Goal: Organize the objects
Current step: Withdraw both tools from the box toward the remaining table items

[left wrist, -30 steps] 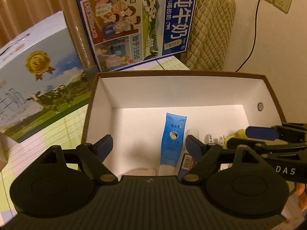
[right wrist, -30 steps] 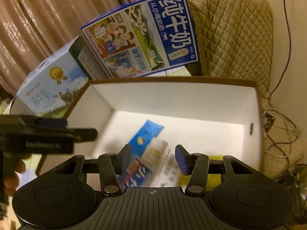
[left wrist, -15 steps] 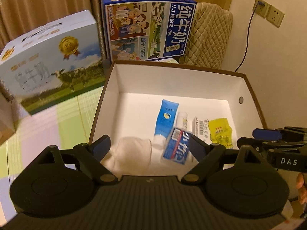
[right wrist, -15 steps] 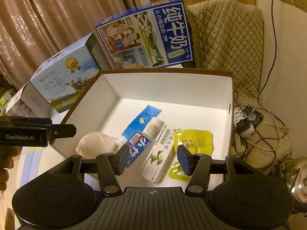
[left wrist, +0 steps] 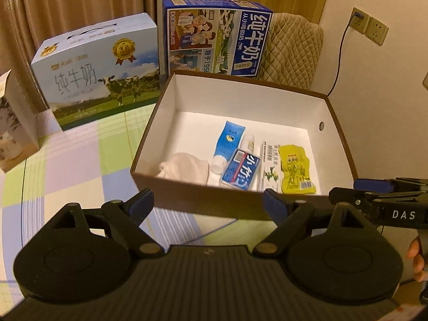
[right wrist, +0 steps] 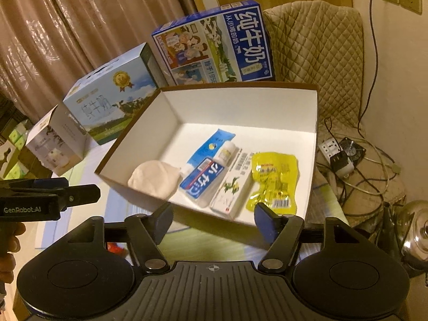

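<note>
Brown curtains [left wrist: 67,5], quilted chair [right wrist: 315,53], cream wall [left wrist: 374,80].

Dim warm indoor light, soft shadows, mild blur, strong fisheye edge bending.

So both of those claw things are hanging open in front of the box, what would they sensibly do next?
Probably draw both back and finish. The left gripper and right gripper are open and empty, and the sock, tubes, carton and yellow packet already lie inside the box.

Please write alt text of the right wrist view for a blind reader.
An open brown box holds a white cloth, blue tubes, a carton and a yellow packet. The open right gripper is empty.
</note>
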`<action>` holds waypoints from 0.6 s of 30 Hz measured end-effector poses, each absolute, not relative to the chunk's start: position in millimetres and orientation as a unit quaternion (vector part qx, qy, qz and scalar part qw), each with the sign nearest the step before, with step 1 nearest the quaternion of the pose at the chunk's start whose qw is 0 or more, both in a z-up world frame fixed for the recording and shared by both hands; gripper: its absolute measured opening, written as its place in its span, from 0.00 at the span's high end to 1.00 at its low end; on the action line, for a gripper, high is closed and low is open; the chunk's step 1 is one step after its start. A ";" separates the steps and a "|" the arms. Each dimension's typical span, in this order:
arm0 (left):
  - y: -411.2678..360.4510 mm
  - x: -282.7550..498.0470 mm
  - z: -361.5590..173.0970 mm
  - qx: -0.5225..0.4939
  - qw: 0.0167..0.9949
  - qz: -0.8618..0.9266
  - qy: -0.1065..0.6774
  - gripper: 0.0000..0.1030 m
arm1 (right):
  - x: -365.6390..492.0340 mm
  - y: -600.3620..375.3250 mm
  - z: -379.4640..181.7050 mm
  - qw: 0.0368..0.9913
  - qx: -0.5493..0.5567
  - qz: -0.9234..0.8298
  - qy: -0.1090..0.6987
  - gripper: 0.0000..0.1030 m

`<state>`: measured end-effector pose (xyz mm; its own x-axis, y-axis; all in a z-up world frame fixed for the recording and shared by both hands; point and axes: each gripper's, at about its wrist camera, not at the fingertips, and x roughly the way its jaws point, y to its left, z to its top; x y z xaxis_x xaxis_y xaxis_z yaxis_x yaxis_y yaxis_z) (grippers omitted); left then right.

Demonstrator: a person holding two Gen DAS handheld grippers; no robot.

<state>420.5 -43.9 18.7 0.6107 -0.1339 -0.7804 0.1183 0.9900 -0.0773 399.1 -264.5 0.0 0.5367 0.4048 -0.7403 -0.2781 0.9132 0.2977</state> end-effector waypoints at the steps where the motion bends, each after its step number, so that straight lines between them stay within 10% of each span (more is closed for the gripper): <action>1: -43.2 416.1 19.1 -0.011 0.898 -0.069 0.435 0.17 | 394.9 -264.5 -0.1 0.873 0.071 0.196 0.440 0.33; 18: -20.5 341.6 3.4 -0.039 0.887 -0.049 0.458 0.16 | 332.2 -240.6 -5.5 0.857 0.036 0.222 0.464 0.30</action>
